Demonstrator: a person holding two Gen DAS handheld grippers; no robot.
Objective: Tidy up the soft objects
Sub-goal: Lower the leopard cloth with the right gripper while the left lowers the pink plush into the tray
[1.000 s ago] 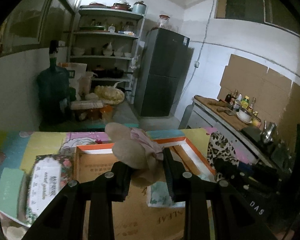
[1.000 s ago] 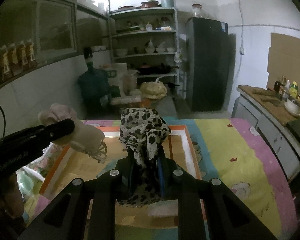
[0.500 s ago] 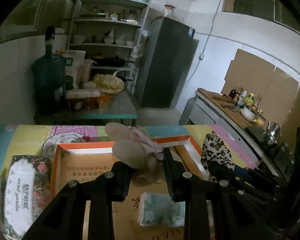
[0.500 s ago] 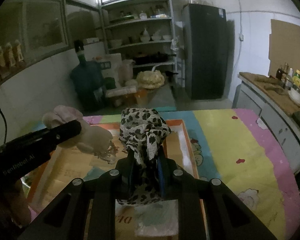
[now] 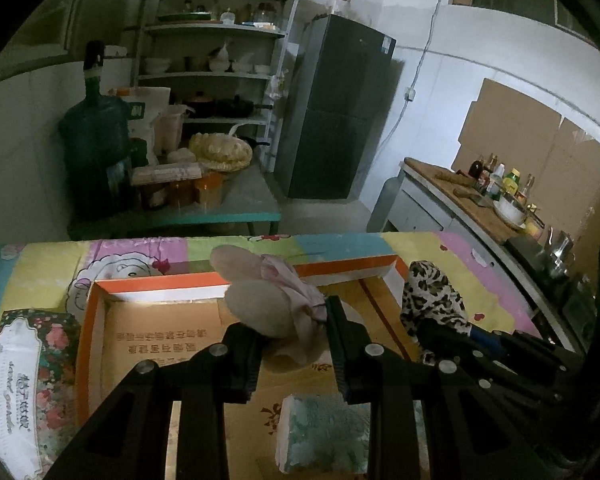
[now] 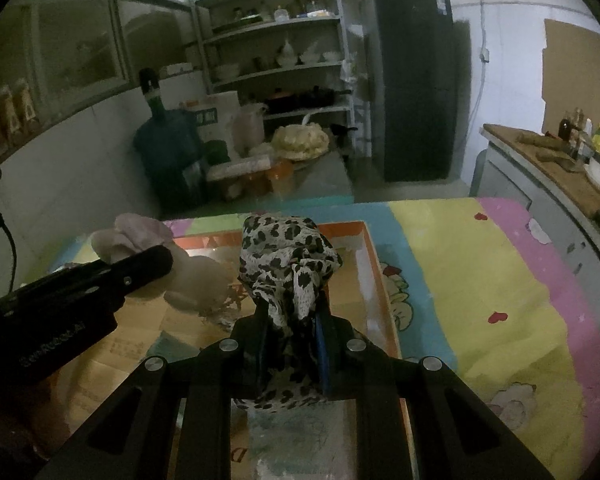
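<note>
While over box (image 6: 374, 264) | leopard cloth (image 6: 288, 256) pinched in right hand-held gripper (image 6: 290, 340)

My left gripper (image 5: 292, 332) points forward and downward, its two black fingers (image 5: 240, 356) clamped partway on a beige plush toy (image 5: 260, 308); my right gripper (image 6: 290, 334) tilts down at much the same slant, its jaws nearly together and pinching a leopard-print cloth (image 6: 288, 256); the two sit side by side, left beside right, both held above the surface.

Folded towel (image 5: 324, 434) on box (image 5: 152, 280) floor
</note>
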